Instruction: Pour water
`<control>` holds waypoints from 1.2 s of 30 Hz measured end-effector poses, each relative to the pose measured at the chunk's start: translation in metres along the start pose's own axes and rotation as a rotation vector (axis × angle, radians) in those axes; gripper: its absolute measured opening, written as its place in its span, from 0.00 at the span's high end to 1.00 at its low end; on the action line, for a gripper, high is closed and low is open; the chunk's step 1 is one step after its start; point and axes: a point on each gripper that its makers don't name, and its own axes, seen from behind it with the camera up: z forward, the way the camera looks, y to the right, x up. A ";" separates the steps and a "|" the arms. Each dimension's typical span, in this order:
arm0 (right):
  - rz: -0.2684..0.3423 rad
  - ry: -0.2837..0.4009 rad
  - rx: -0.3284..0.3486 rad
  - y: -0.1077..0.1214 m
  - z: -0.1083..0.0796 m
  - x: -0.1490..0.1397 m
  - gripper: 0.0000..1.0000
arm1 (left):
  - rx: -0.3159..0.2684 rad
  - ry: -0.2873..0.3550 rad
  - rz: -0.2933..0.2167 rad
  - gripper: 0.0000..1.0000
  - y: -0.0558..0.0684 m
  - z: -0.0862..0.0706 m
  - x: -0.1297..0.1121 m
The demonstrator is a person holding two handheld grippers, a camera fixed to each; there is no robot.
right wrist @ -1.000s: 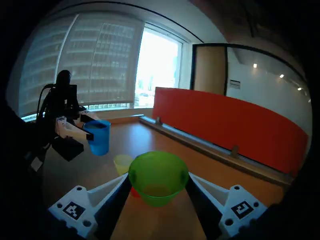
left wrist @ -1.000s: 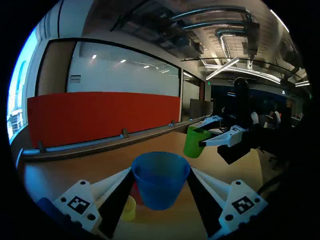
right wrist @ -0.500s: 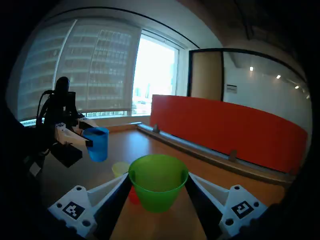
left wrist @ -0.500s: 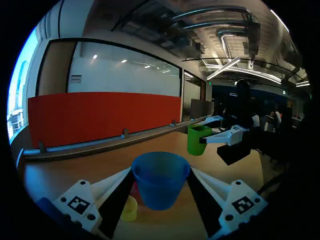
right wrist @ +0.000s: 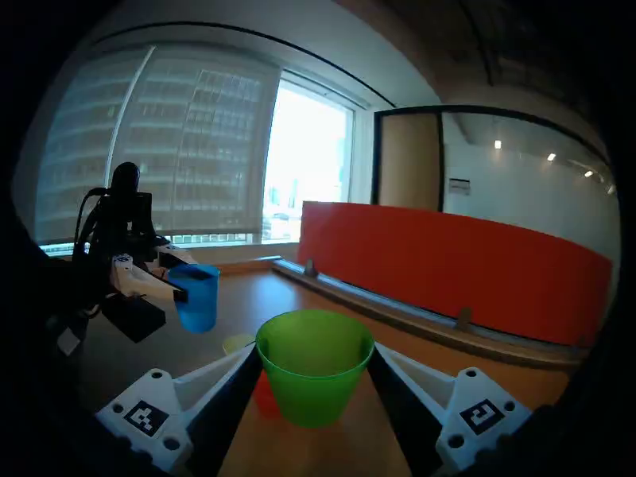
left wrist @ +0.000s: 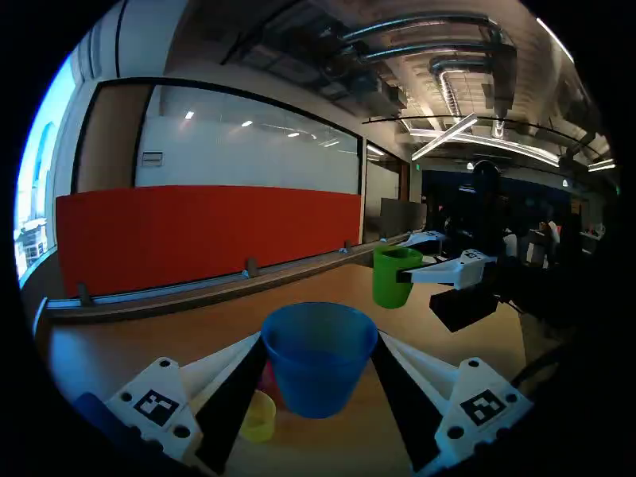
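My left gripper (left wrist: 318, 374) is shut on an upright blue cup (left wrist: 319, 366), held above the wooden table (left wrist: 143, 350). My right gripper (right wrist: 316, 378) is shut on an upright green cup (right wrist: 315, 364). In the left gripper view the green cup (left wrist: 393, 275) hangs to the right, farther off, in the other gripper (left wrist: 433, 266). In the right gripper view the blue cup (right wrist: 195, 296) hangs at the left in the other gripper (right wrist: 155, 278). I cannot tell whether either cup holds water.
A small yellow cup (left wrist: 258, 415) and a red cup (right wrist: 266, 395) stand on the table below the held cups. A red partition (left wrist: 207, 230) with a rail runs along the table's far edge. A bright window (right wrist: 306, 167) lies beyond.
The green cup has gone from tilted to upright and risen a little. The right gripper view has tipped up, so the yellow cup sits lower behind the green one. The blue cup stays put.
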 end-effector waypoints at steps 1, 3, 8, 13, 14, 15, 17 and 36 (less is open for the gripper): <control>0.001 0.003 0.002 -0.001 0.001 0.000 0.08 | 0.001 0.000 0.001 0.13 0.000 0.000 0.000; 0.003 0.007 0.006 -0.002 0.001 0.000 0.08 | 0.003 0.000 0.004 0.13 -0.001 -0.001 0.001; 0.014 0.011 0.027 -0.007 0.002 0.002 0.09 | 0.006 -0.003 0.030 0.13 -0.002 -0.001 0.000; 0.026 0.017 0.044 -0.012 0.003 0.003 0.09 | 0.017 -0.003 0.071 0.13 -0.003 -0.001 0.002; 0.027 0.017 0.045 -0.013 0.003 0.002 0.09 | 0.019 -0.004 0.079 0.13 -0.003 0.000 0.002; 0.028 0.016 0.047 -0.014 0.003 0.001 0.09 | 0.021 -0.004 0.086 0.13 -0.003 0.000 0.002; 0.024 0.013 0.058 -0.019 0.004 -0.001 0.09 | 0.023 -0.004 0.099 0.13 -0.002 0.000 0.003; 0.048 -0.008 0.173 -0.062 0.013 -0.022 0.10 | 0.062 0.046 0.312 0.13 0.001 0.008 0.045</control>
